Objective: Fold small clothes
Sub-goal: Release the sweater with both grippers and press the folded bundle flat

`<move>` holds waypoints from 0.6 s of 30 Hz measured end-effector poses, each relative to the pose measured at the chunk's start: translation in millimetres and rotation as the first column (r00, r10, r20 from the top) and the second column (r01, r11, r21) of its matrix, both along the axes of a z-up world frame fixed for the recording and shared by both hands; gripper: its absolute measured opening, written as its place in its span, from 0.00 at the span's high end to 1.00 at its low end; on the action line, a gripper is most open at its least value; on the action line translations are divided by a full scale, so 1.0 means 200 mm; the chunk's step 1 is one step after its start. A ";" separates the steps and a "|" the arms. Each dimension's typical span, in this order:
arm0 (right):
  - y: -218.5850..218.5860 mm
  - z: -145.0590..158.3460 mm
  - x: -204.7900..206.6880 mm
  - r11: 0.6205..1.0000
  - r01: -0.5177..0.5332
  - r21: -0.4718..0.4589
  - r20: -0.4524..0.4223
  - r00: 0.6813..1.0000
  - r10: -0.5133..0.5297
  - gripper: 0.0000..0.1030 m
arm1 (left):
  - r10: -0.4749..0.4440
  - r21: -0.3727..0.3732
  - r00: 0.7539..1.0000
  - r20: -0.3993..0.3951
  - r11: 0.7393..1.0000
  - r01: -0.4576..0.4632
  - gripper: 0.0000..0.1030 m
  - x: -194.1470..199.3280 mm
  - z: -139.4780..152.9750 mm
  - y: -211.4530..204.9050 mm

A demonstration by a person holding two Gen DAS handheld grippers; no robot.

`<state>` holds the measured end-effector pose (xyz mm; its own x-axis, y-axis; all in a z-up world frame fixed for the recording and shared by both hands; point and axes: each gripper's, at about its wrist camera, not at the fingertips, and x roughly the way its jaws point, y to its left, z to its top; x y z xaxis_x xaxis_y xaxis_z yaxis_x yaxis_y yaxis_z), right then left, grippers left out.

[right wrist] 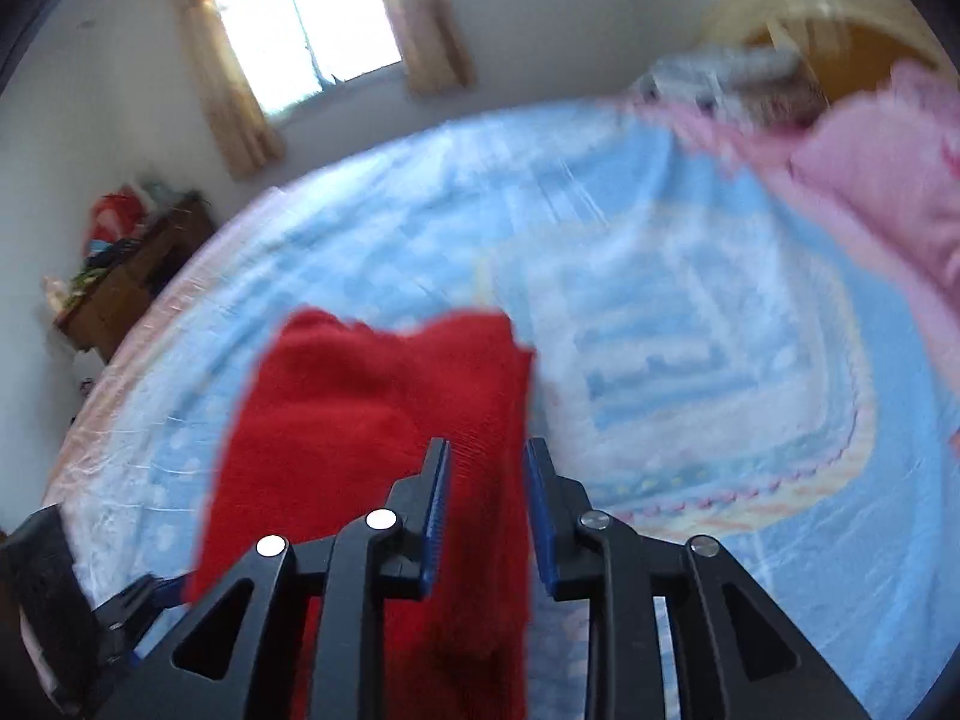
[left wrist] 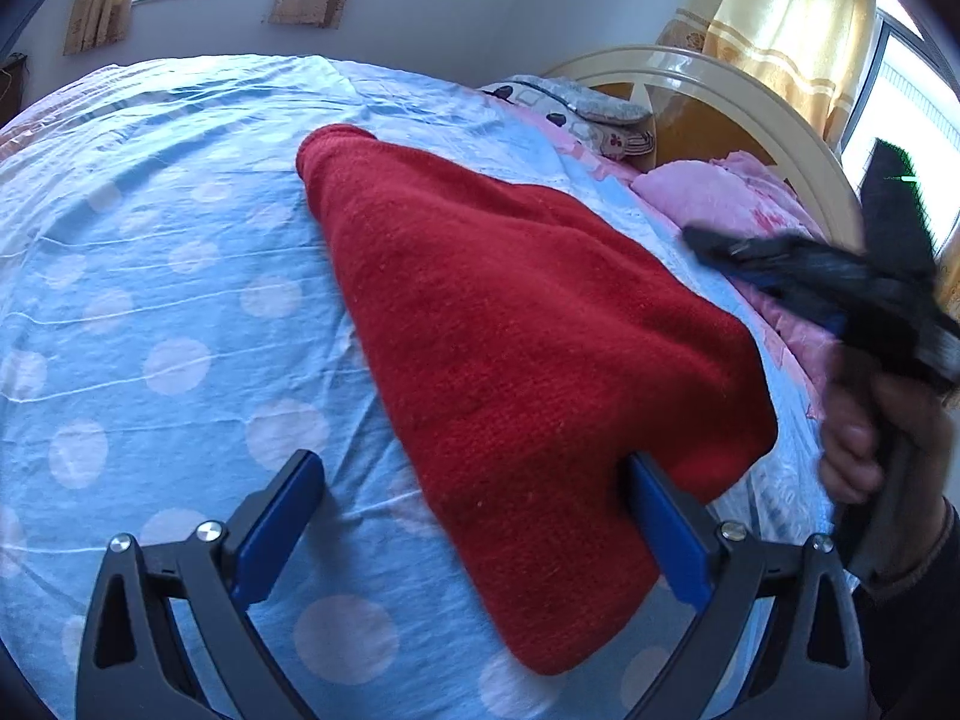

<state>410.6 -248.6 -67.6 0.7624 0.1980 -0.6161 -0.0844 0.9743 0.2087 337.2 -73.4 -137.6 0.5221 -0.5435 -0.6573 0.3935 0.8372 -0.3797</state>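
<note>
Left hand-held gripper (left wrist: 474, 516): spread wide, grasping nothing, right finger under garment edge | right hand-held gripper (right wrist: 487, 510): fingers narrowly parted either side of garment edge, clamping uncertain | red knit garment (left wrist: 510, 348): folded, on bed, running toward 11 o'clock | blue dotted bed sheet (left wrist: 150, 276) | pink bedding (left wrist: 720, 192) at 2 o'clock.

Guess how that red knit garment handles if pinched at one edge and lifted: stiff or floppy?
Probably floppy: the red knit garment drapes in soft rounded folds over the blue dotted sheet. Its fuzzy knit surface should grip the pads rather than slip. It looks thick, so likely a bit heavy for its size, and a folded layer may sag open when lifted.
</note>
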 end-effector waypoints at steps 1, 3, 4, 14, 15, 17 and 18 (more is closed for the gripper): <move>0.04 0.04 -0.05 0.999 -0.054 0.003 0.036 0.998 0.054 0.74 | 0.002 0.002 1.000 0.002 1.000 -0.002 0.01 0.00 0.00 0.00; 0.14 0.04 -0.10 0.983 -0.183 0.008 0.031 0.983 0.183 0.64 | 0.006 0.004 1.000 0.009 1.000 -0.006 0.01 -0.01 0.00 0.00; 0.18 0.02 -0.10 0.977 -0.213 -0.003 0.002 0.977 0.213 0.62 | 0.010 0.005 1.000 0.013 1.000 -0.010 0.01 -0.01 0.01 0.00; 0.03 -0.24 -0.06 0.985 -0.171 -0.012 -0.129 0.977 0.168 0.66 | 0.106 -0.100 0.994 0.020 0.990 -0.104 0.00 0.02 0.03 0.12; 0.03 -0.24 -0.07 0.984 -0.175 -0.024 -0.125 0.977 0.171 0.66 | 0.112 -0.098 0.994 0.013 0.989 -0.110 0.00 0.04 0.03 0.12; 0.04 -0.26 -0.08 0.984 -0.174 -0.028 -0.102 0.980 0.170 0.66 | 0.114 -0.062 0.993 0.010 0.992 -0.113 0.00 0.06 0.03 0.07; 0.04 -0.26 -0.10 0.984 -0.176 -0.030 -0.093 0.981 0.173 0.66 | 0.113 -0.031 0.994 0.010 0.993 -0.112 0.00 0.07 0.02 0.04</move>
